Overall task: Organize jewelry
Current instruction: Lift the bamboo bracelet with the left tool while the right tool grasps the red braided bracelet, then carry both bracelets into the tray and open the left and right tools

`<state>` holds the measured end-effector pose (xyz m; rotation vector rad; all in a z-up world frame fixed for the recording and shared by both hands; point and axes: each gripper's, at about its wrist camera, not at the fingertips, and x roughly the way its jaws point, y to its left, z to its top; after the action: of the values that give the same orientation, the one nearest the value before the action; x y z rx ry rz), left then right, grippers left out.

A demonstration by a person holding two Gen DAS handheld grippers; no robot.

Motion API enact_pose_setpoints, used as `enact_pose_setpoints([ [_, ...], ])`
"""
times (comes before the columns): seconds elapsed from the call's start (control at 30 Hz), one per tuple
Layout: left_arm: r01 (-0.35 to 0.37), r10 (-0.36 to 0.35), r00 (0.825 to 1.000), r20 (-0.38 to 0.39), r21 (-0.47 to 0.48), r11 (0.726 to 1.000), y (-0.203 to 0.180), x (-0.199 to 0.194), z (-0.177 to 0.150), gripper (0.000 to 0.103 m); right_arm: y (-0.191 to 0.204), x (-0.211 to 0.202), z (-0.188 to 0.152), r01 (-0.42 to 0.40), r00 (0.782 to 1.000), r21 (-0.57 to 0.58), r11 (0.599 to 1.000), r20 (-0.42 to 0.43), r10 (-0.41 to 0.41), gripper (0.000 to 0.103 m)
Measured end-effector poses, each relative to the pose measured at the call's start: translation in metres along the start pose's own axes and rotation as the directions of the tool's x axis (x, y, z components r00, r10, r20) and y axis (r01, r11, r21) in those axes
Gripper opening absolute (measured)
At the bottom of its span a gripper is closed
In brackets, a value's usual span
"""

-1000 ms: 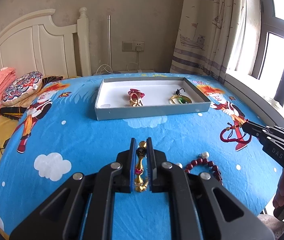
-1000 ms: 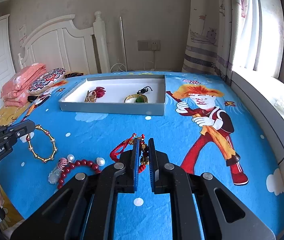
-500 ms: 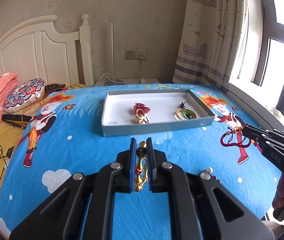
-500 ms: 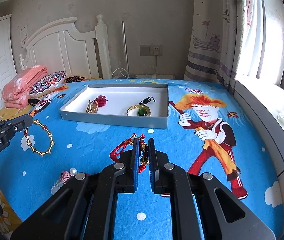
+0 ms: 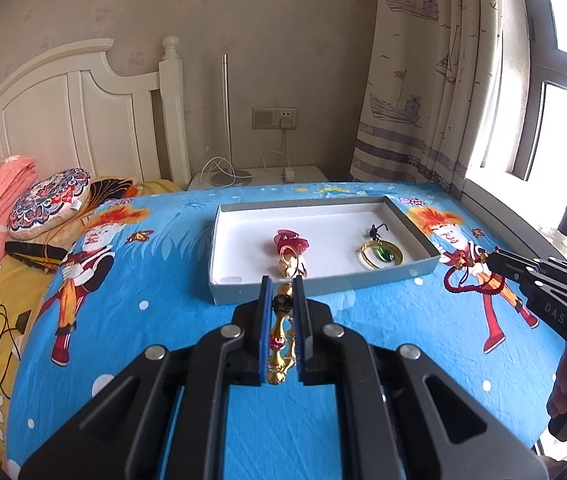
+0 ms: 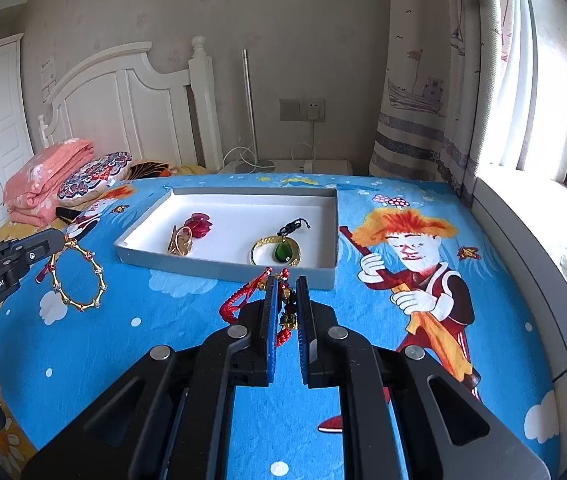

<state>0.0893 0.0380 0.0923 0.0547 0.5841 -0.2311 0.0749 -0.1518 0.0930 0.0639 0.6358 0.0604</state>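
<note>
Our left tongs [image 5: 282, 300] clamped a gold bracelet [image 6: 79, 276], its full ring visible only from the right camera, our right tongs [image 6: 284, 300] pinched a red cord charm [image 5: 469, 276], tray [image 5: 323, 286] just ahead of both.

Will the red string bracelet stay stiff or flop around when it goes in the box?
Probably floppy: the red cord bracelet droops in loose loops from the right gripper. Its beads likely make one end swing. It should settle limp in the tray, not roll.
</note>
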Motion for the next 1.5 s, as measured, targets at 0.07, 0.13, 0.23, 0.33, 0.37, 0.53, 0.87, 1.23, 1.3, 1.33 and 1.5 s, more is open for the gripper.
enact_pose_setpoints([
  [0.07,-0.002,0.002,1.0,0.003,0.002,1.0,0.0,0.003,0.005,0.009,-0.001,0.003,0.005,0.002,1.0,0.0,1.0,0.005,-0.002,0.01],
  [0.13,-0.003,0.002,1.0,0.008,0.005,1.0,0.0,0.005,0.01,0.009,-0.002,0.006,0.01,0.005,1.0,0.0,1.0,0.011,-0.005,0.01],
  [0.23,-0.003,0.002,1.0,0.018,0.002,1.0,0.002,0.008,0.018,0.009,-0.004,0.008,0.02,0.01,1.0,0.0,1.0,0.022,-0.01,0.01],
  [0.33,-0.006,0.006,1.0,0.027,-0.001,1.0,0.003,0.012,0.026,0.009,-0.006,0.011,0.029,0.016,0.999,-0.002,1.0,0.034,-0.016,0.01],
  [0.37,-0.006,0.006,1.0,0.029,-0.001,1.0,0.003,0.013,0.028,0.009,-0.006,0.012,0.032,0.018,0.999,-0.001,1.0,0.039,-0.018,0.01],
  [0.53,-0.011,0.011,0.999,0.032,-0.002,1.0,0.007,0.02,0.038,0.009,-0.011,0.017,0.043,0.022,0.999,0.004,1.0,0.05,-0.022,0.01],
  [0.87,-0.028,0.028,0.999,0.024,-0.017,0.999,0.015,0.044,0.053,0.009,-0.009,0.035,0.059,0.014,0.998,0.014,1.0,0.054,-0.015,0.01],
  [1.23,-0.054,0.055,0.998,0.007,-0.024,0.998,0.017,0.079,0.06,0.009,0.003,0.066,0.074,-0.004,0.999,0.026,1.0,0.046,0.003,0.01],
  [1.3,-0.063,0.063,0.998,0.002,-0.035,0.997,0.019,0.088,0.06,0.009,0.007,0.073,0.076,-0.007,0.999,0.023,1.0,0.043,0.006,0.01],
  [1.33,-0.067,0.067,0.998,0.002,-0.04,0.997,0.021,0.091,0.061,0.009,0.011,0.077,0.077,-0.009,0.999,0.018,1.0,0.043,0.009,0.01],
  [1.5,-0.084,0.084,0.996,-0.003,-0.056,0.995,0.023,0.11,0.06,0.009,0.025,0.101,0.08,-0.023,0.999,0.005,1.0,0.037,0.023,0.01],
])
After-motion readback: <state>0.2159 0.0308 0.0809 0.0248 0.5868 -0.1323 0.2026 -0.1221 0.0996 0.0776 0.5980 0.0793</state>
